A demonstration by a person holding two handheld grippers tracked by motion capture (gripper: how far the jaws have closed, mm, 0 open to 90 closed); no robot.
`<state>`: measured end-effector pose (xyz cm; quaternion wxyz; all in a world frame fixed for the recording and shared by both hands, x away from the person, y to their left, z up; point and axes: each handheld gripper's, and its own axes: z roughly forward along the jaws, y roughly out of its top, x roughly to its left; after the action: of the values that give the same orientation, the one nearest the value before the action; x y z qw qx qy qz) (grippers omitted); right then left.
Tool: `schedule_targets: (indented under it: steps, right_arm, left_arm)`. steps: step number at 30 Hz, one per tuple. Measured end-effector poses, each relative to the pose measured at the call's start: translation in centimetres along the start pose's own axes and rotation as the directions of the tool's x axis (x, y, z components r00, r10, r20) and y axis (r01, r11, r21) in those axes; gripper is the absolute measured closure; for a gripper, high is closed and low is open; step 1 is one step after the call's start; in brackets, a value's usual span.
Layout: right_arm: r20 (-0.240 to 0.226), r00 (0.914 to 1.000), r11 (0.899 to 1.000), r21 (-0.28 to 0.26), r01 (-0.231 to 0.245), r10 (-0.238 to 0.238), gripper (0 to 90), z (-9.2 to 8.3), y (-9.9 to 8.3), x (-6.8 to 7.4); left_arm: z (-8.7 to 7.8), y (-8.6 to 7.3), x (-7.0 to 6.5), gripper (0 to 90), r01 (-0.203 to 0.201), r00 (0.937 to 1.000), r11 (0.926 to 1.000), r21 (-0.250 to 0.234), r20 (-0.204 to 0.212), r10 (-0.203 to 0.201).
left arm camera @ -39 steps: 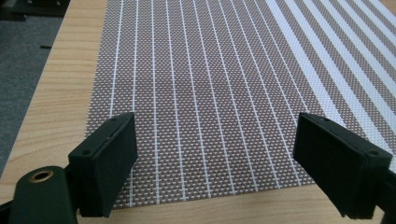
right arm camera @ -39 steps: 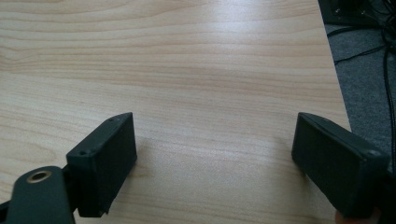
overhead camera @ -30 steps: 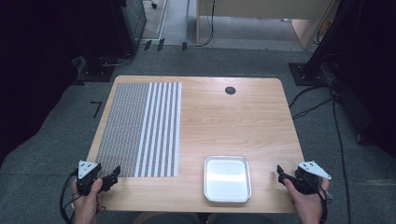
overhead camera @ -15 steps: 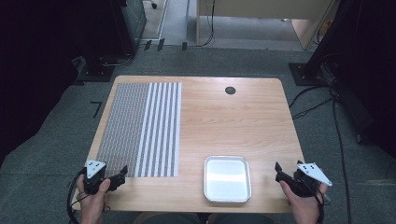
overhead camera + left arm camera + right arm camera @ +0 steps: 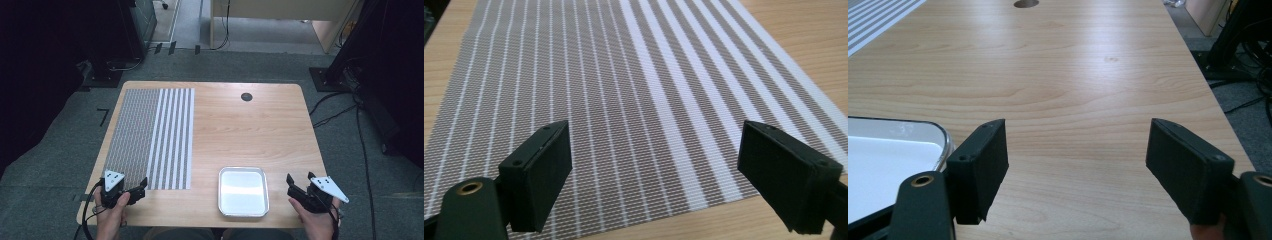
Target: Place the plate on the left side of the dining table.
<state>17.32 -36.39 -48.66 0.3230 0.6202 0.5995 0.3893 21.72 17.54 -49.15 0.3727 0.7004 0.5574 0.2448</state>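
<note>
High view is showing the wooden table (image 5: 240,135) stretching away ahead of both tongs, with each pair sitting at its near edge. The striped placemat (image 5: 150,137) is lying flat on the table's left part, running away from the left tongs (image 5: 134,190), whose tips are hovering just over its near corner. In the left gripper view the placemat (image 5: 624,100) is spreading out ahead of and beneath the black pads (image 5: 541,175), its near edge lying just beyond them, and the jaws are standing wide apart with nothing between them; they have just been opening further.

The metal tray (image 5: 243,191) is resting between the two pairs, nearer the right tongs (image 5: 295,186) and just to their left, not touching them. In the right gripper view the tray's rim (image 5: 943,142) is showing just beside the left pad, while bare wood is lying between the pads (image 5: 1188,170). These jaws are also standing apart and gripping nothing, though they have just been closing a little.

A small round hole (image 5: 246,96) is sitting far ahead of the right tongs, near the table's far edge.
</note>
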Motion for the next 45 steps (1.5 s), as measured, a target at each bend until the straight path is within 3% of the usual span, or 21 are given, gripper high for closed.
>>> schedule_targets:
  steps: [6, 10, 20, 32, 33, 35, 41, 45]
  right_arm:
    - [-0.034, 0.9994, 1.0, 0.011, 0.01, -0.01, 25.5, 0.1, -0.1, 0.7]
    - [-0.055, 0.9985, 1.0, 0.015, 0.006, -0.006, 27.4, -0.1, -0.1, 1.3]
    - [-0.058, 0.9981, 1.0, 0.01, 0.023, -0.022, 27.8, -0.3, -0.2, 2.4]
    - [-0.103, 0.9946, 1.0, 0.021, 0.018, -0.016, 27.9, -0.2, -0.5, 3.0]
    - [-0.119, 0.9926, 1.0, 0.019, 0.022, -0.02, 35.3, -0.1, -0.5, 3.1]
    - [-0.14, 0.99, 1.0, 0.011, 0.024, -0.022, 41.1, -0.2, -0.6, 3.2]
    - [-0.197, 0.9802, 0.999, 0.037, 0.028, -0.02, 49.7, -0.1, -0.8, 3.6]
    - [-0.205, 0.9787, 0.998, 0.053, 0.016, -0.005, 56.8, -0.1, -0.9, 3.8]
  left_arm:
    - [0.1, 0.1, -1.4, 14.2, -0.009, 0.9998, 1.0, 0.002, 0.016, 0.009]
    - [0.2, 0.4, -3.0, 14.2, 0.011, 0.9978, 0.9999, 0.007, 0.066, -0.011]
    - [0.4, 0.7, -6.2, 14.2, -0.057, 0.9975, 0.9984, -0.007, 0.041, 0.057]
    - [1.2, 1.4, -9.2, 14.2, -0.083, 0.9934, 0.9966, -0.003, 0.08, 0.083]
    - [1.2, 1.5, -9.7, 14.1, -0.084, 0.9913, 0.9963, -0.014, 0.1, 0.085]
    - [1.2, 1.7, -10.4, 14.2, -0.087, 0.9902, 0.9959, -0.025, 0.108, 0.089]
    - [1.3, 2.2, -12.1, 14.2, -0.082, 0.9833, 0.9957, -0.042, 0.159, 0.088]
    - [1.6, 2.4, -13.4, 15.0, -0.084, 0.9805, 0.9961, -0.03, 0.176, 0.088]
